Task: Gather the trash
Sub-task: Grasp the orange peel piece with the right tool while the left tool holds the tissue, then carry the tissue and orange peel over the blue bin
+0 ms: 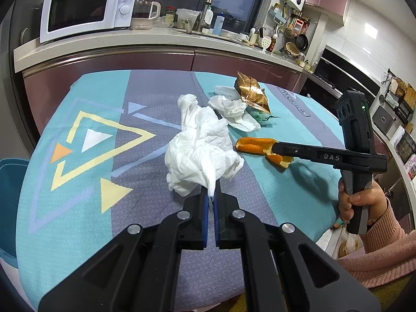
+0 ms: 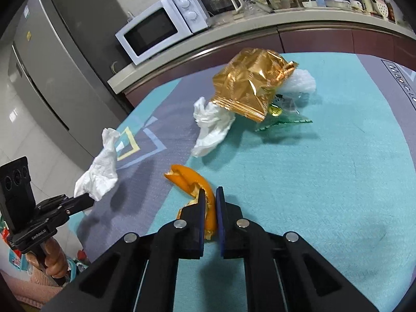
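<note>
My left gripper (image 1: pixel 211 191) is shut on a crumpled white tissue (image 1: pixel 201 150) and holds it above the table; the tissue also shows in the right wrist view (image 2: pixel 100 171). My right gripper (image 2: pixel 210 195) is shut on an orange peel (image 2: pixel 191 179), seen from the side in the left wrist view (image 1: pixel 257 147). Farther back on the table lie a second white tissue (image 2: pixel 210 127), a gold foil wrapper (image 2: pixel 249 85), a green clear wrapper (image 2: pixel 283 119) and a white plastic scrap (image 2: pixel 301 80).
The table has a teal and purple patterned cloth (image 1: pixel 78 182). A blue bin (image 1: pixel 10 195) stands at the table's left edge. Behind runs a counter with a white microwave (image 1: pixel 85 7) and a kettle (image 1: pixel 145 10). A grey fridge (image 2: pixel 52 65) stands at left.
</note>
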Motion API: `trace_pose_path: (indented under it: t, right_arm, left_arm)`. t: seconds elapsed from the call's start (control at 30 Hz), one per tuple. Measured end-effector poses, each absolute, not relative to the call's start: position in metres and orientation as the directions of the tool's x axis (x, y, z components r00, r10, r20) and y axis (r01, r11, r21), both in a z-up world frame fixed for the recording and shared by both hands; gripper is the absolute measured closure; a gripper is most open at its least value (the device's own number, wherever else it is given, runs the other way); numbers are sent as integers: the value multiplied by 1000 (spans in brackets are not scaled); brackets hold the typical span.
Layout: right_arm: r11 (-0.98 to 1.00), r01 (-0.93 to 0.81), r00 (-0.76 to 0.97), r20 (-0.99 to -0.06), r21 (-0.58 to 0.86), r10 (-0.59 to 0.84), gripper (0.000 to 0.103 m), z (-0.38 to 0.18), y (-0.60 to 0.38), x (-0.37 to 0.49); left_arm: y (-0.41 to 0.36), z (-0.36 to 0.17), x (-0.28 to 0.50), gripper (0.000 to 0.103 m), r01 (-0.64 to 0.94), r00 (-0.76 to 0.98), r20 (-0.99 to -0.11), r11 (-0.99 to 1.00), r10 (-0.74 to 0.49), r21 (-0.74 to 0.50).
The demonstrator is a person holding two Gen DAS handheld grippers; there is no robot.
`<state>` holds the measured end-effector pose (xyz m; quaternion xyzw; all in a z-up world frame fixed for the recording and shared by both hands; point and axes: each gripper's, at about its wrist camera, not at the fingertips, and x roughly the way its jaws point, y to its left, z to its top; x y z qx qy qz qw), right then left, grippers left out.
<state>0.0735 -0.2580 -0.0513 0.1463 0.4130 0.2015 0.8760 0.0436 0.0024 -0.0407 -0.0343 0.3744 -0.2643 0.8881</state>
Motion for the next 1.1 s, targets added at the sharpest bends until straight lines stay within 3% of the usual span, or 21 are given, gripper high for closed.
trace_pose_path:
  t: [0.5, 1.1]
  right_arm:
    - [821, -322, 583, -584, 472, 565, 96, -20, -238, 65]
    - [764, -409, 533, -549, 499, 644, 96, -10, -190, 81]
  left_arm:
    - [23, -28, 34, 99, 412, 630, -621, 878, -467, -243]
    - [71, -19, 9, 99, 336, 689, -602, 914, -404, -229]
